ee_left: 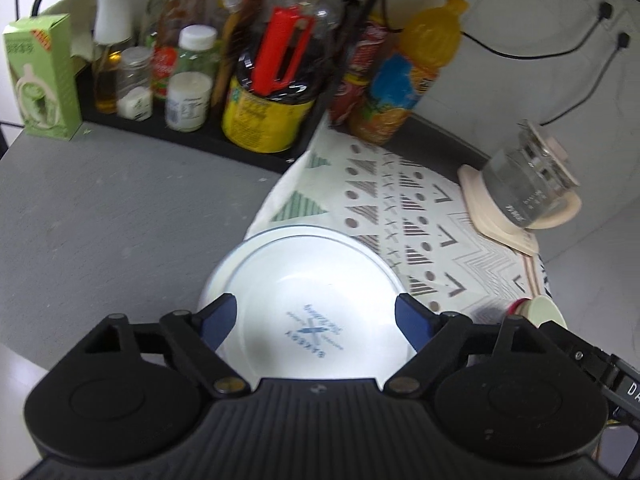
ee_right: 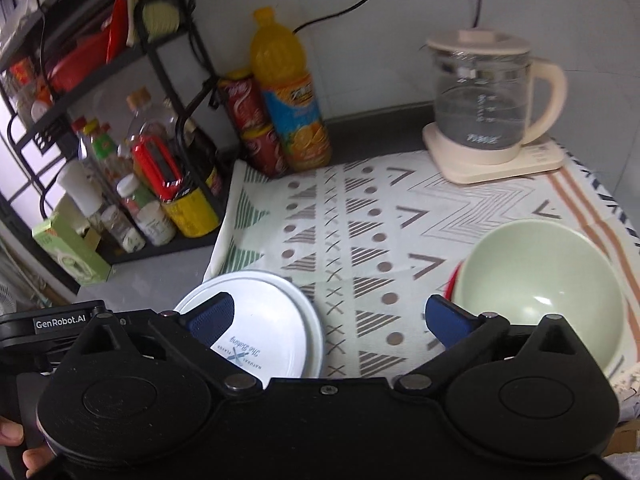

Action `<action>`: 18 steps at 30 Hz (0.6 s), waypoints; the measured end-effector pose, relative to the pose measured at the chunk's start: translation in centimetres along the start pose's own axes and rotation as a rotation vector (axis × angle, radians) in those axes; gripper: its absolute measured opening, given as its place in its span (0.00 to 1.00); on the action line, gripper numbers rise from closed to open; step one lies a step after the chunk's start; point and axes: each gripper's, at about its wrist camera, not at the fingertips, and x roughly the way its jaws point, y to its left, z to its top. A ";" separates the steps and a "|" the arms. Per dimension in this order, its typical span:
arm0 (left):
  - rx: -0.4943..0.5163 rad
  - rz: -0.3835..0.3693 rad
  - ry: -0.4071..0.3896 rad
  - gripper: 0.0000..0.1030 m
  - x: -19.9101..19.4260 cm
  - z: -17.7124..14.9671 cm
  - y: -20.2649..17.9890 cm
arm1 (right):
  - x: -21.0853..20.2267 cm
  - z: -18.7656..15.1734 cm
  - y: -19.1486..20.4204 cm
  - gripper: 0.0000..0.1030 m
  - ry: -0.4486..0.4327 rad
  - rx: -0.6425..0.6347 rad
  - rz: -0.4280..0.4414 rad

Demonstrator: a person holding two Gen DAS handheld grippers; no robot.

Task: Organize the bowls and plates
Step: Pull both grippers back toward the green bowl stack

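Both grippers gape wide and empty: left gripper (ee_left: 316, 316) hangs right over the stacked white plates (ee_left: 308, 300) at the patterned mat's (ee_right: 400, 216) near-left edge, right gripper (ee_right: 328, 316) between them and the green bowl (ee_right: 536, 292) near-right, bowl closer to it.

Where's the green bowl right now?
In the right wrist view, the green bowl sits lower right on the patterned cloth, in front of the glass kettle, right of the white plates.
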 end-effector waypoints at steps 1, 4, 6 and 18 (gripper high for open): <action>0.014 -0.004 -0.005 0.84 0.0 -0.1 -0.4 | -0.3 -0.1 -0.2 1.00 -0.006 0.004 -0.008; 0.047 -0.019 0.002 0.87 0.4 -0.3 -1.7 | -1.2 -0.1 -1.1 1.00 -0.016 0.020 -0.027; 0.063 -0.036 0.012 0.87 0.6 -0.5 -2.5 | -1.7 -0.2 -1.7 1.00 -0.029 0.028 -0.035; 0.154 -0.091 0.026 0.87 1.5 -0.9 -7.2 | -3.8 -0.8 -5.5 1.00 -0.076 0.086 -0.083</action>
